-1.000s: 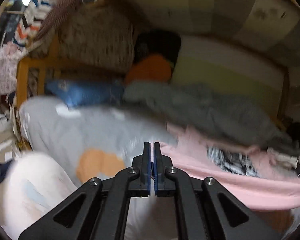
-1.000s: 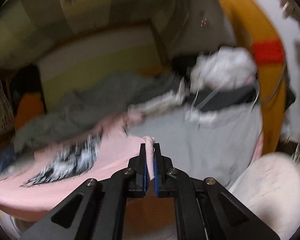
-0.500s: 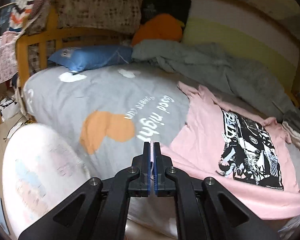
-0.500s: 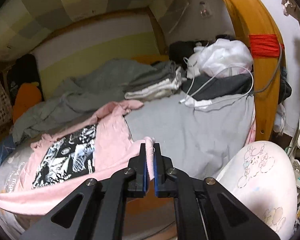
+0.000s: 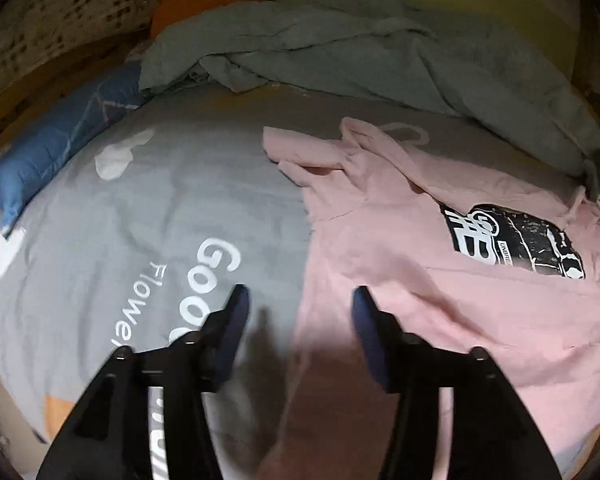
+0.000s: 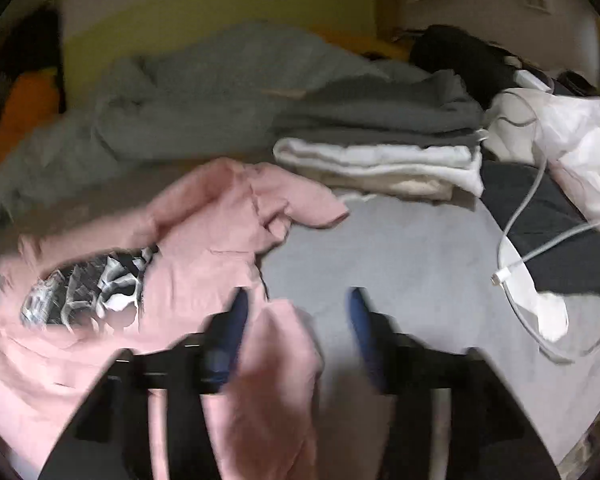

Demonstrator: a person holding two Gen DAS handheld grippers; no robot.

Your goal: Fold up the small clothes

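A pink T-shirt (image 5: pixel 440 280) with a black-and-white print lies spread on the grey bedspread (image 5: pixel 139 240). My left gripper (image 5: pixel 300 304) is open just above the shirt's hem edge, holding nothing; the hem lies between and below the fingers. In the right wrist view the same shirt (image 6: pixel 203 248) lies to the left, its print blurred. My right gripper (image 6: pixel 295 308) is open, with the shirt's lower corner lying loose beneath its left finger.
A rumpled grey blanket (image 5: pixel 360 48) lies at the back of the bed. A blue pillow (image 5: pixel 59 140) sits at the left. Folded grey and white clothes (image 6: pixel 380 148) are stacked at the back right, beside a white cable (image 6: pixel 516 248) and dark and white clothing (image 6: pixel 560 140).
Both grippers were shut on the shirt's lower corners and held it up; they came down to the bed and opened, letting the shirt go. The shirt now lies flat.
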